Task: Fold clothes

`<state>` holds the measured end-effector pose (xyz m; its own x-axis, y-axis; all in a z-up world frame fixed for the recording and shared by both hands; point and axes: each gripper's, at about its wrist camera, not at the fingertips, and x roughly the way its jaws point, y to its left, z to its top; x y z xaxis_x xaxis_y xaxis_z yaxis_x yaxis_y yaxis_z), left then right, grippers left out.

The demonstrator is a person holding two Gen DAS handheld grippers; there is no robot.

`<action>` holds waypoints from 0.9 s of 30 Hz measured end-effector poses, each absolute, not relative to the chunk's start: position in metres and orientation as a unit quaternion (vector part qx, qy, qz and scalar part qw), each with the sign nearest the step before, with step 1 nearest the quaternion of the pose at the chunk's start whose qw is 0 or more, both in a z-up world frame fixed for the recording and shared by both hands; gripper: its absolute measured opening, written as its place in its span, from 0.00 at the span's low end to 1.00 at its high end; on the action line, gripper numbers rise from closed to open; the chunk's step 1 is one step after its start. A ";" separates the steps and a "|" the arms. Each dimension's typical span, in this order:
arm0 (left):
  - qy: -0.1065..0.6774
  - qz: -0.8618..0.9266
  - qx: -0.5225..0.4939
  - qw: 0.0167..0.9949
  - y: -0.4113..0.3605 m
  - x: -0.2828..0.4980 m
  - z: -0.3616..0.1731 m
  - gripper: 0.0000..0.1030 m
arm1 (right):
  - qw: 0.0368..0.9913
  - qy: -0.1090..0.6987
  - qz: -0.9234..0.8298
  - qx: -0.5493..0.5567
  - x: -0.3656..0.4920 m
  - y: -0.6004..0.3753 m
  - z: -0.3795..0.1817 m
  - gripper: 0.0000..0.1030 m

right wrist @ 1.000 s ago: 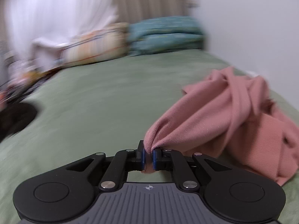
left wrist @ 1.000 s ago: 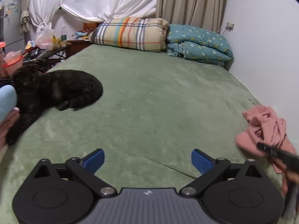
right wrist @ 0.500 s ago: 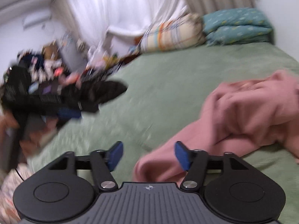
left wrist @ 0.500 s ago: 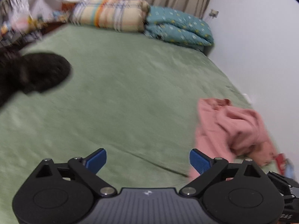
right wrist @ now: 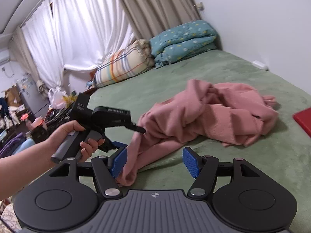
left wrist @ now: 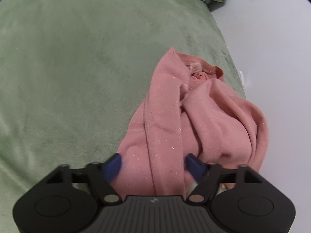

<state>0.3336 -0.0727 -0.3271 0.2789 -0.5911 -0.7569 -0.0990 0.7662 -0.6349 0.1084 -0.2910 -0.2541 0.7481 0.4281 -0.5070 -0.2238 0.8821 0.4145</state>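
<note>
While a crumpled pink garment [left wrist: 186,116] lies on the green bed [left wrist: 68,68], left gripper [left wrist: 153,164] jaws spread around its fold, right gripper [right wrist: 155,162] jaws released beside a hanging end.

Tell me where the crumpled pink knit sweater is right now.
The crumpled pink knit sweater lies on the green bed cover, right of centre in the right wrist view, near the white wall.

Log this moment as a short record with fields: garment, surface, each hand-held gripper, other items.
garment: pink sweater, crumpled in a heap, unfolded
surface: green bed cover
left hand-held gripper: open, fingers on either side of a sweater fold
right hand-held gripper: open, holding nothing
other items: plaid pillow, teal quilt, red object at the bed's right edge
</note>
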 end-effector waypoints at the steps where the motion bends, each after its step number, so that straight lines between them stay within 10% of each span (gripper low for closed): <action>1: 0.575 -0.166 -0.318 0.735 -0.070 0.333 -0.329 0.21 | 0.921 0.306 0.171 0.170 0.106 -0.297 -0.254 0.61; 18: 0.473 -0.073 -0.381 0.791 0.137 0.214 -0.263 0.05 | 0.931 0.287 0.118 0.193 0.108 -0.309 -0.258 0.61; 27: 0.519 -0.114 -0.254 0.808 0.124 0.192 -0.280 0.13 | 0.941 0.263 0.210 -0.028 0.208 -0.290 -0.220 0.65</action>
